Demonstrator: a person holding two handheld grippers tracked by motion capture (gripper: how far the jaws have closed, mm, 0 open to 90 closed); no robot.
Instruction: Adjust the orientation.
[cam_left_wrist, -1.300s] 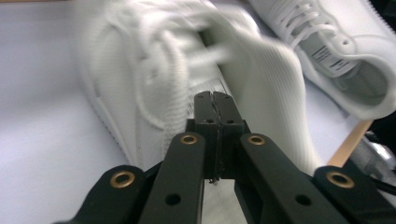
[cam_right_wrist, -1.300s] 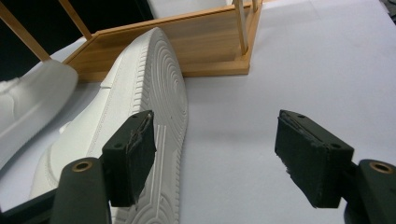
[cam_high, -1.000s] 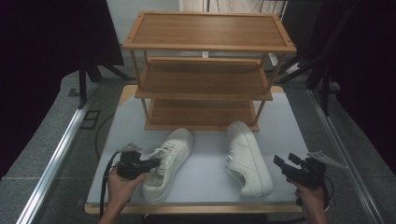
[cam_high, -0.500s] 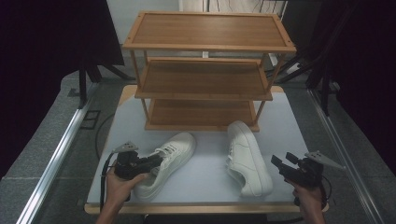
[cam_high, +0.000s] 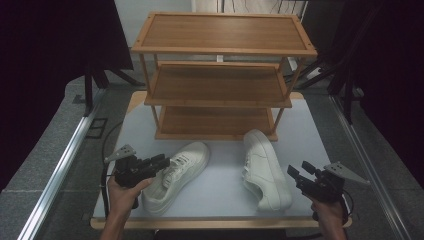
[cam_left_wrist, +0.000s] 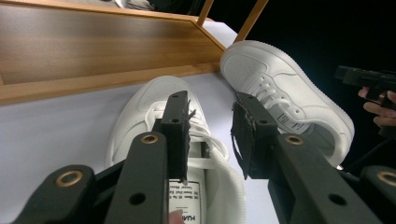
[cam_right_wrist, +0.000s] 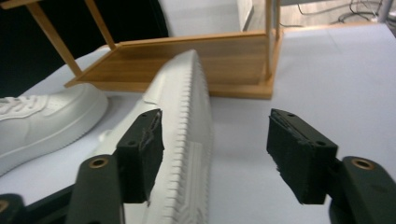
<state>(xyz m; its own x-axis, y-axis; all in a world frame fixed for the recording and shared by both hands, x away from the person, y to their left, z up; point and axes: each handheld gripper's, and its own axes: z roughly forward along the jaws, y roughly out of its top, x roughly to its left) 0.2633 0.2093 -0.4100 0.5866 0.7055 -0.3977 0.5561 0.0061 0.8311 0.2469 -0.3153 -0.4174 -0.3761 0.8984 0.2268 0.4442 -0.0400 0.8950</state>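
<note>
Two white sneakers lie on the white table (cam_high: 220, 185) in front of a wooden three-tier rack (cam_high: 220, 85). My left gripper (cam_high: 161, 162) hovers over the heel end of the left sneaker (cam_high: 185, 160). Its jaws have just been opening, and in the left gripper view the left gripper (cam_left_wrist: 211, 100) straddles the shoe's laces (cam_left_wrist: 205, 135) without pressing on them. My right gripper (cam_high: 299, 168) is open just right of the right sneaker's (cam_high: 265, 165) heel. Its jaws have just been closing a little. In the right gripper view the sneaker's ribbed sole edge (cam_right_wrist: 187, 107) lies beside the left pad of the right gripper (cam_right_wrist: 215, 119).
The rack's bottom shelf (cam_right_wrist: 224, 51) stands close behind both shoes. Bare table (cam_right_wrist: 327, 70) spreads to the right of the right sneaker. Metal rails (cam_high: 55, 175) run along the floor on both sides of the table. The other hand and its gripper (cam_left_wrist: 369, 79) show at the right of the left gripper view.
My left gripper's jaws have opened and the hand has risen slightly above the left sneaker's heel. The right hand has stayed about where it was.
</note>
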